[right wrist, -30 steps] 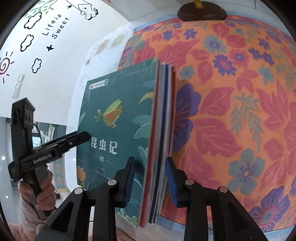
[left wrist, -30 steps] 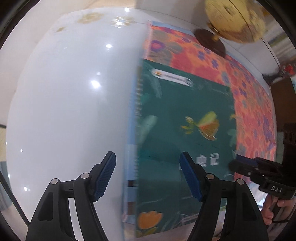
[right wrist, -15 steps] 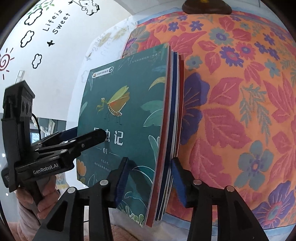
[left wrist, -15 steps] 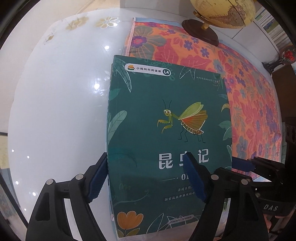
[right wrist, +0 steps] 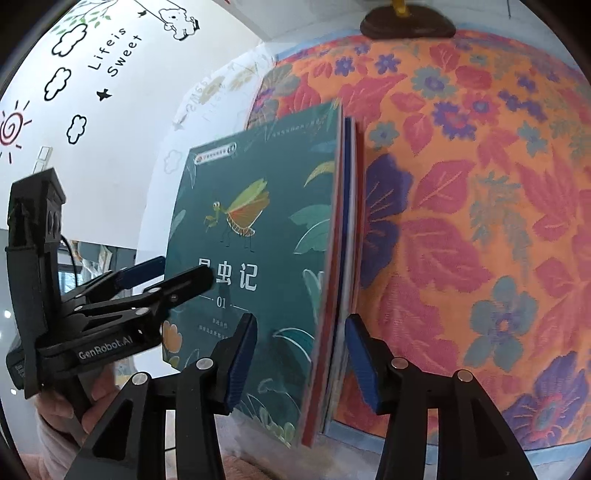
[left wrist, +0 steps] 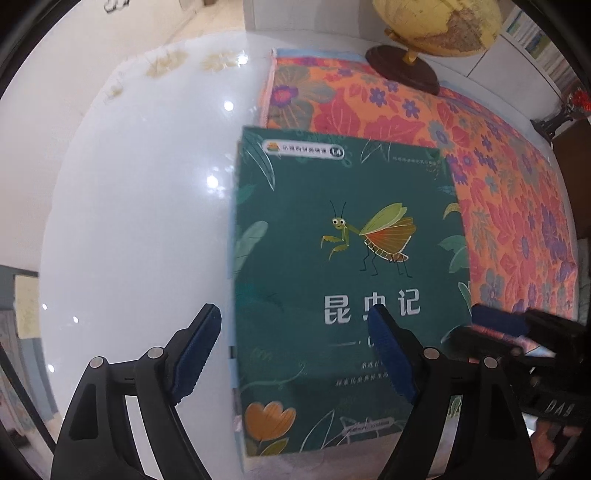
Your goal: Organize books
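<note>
Table (left wrist: 122, 229): glossy white top, bare on the left half of the left wrist view.
Cloth (right wrist: 480, 206): orange flowered cloth spread over the table's other half; its edge runs under the books.
Globe (left wrist: 436, 26): yellow, on a dark round base at the far end of the cloth, well apart from the books.
Stack of books (right wrist: 345, 266): several thin books squared together, lying where the cloth meets the bare table. From the right wrist view the red, blue and white edges line up closely.
Green book (left wrist: 343, 266): top of the stack, cover up, with a mantis drawing and white title.
Right gripper (right wrist: 301, 363): jaws opening, straddling the near right edge of the stack; a gap shows beside each pad, so nothing is grasped.
Left gripper (left wrist: 295, 354): spread wide above the near left part of the green book, one finger over the table, the other over the cover, holding nothing.
Progress: the stack looks gathered and squared. Whether other books remain elsewhere, the pictures do not show; what seems left is to let go fully and clear both tools away.
</note>
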`<state>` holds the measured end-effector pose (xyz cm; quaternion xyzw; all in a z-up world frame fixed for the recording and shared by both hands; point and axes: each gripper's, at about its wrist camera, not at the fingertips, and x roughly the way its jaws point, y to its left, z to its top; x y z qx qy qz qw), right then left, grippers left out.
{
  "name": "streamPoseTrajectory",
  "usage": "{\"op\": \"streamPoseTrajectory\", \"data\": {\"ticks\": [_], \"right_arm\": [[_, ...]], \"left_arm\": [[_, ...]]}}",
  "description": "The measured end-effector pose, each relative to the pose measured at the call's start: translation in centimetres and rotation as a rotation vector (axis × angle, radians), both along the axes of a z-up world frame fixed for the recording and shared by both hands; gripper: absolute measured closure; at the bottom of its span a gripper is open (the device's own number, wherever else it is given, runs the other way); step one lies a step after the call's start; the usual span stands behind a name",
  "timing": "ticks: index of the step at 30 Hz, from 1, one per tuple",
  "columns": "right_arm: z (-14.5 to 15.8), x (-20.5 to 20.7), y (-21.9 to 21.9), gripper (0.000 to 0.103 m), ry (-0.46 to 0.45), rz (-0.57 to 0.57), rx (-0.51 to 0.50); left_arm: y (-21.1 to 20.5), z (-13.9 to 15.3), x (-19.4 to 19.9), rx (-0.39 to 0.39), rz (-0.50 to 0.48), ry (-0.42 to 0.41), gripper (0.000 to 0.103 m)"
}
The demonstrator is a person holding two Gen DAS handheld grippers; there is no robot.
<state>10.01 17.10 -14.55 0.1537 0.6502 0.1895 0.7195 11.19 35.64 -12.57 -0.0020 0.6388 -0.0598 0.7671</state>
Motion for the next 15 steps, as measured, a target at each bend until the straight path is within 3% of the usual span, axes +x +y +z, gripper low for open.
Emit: {"op": "streamPoseTrajectory", "data": {"ticks": [7, 15], "right_arm": [[3.5, -1.5, -3.3, 0.054, -0.074, -0.017, -0.02], [9.3, -5.6, -7.7, 0.054, -0.194, 0.011, -0.079]], "left_arm": [[-1.1, 3.3, -1.9, 0.03, 0.028, -0.053, 0.023], [-7.0, 7.8, -4.8, 0.04, -0.003, -0.13, 0.023]]}}
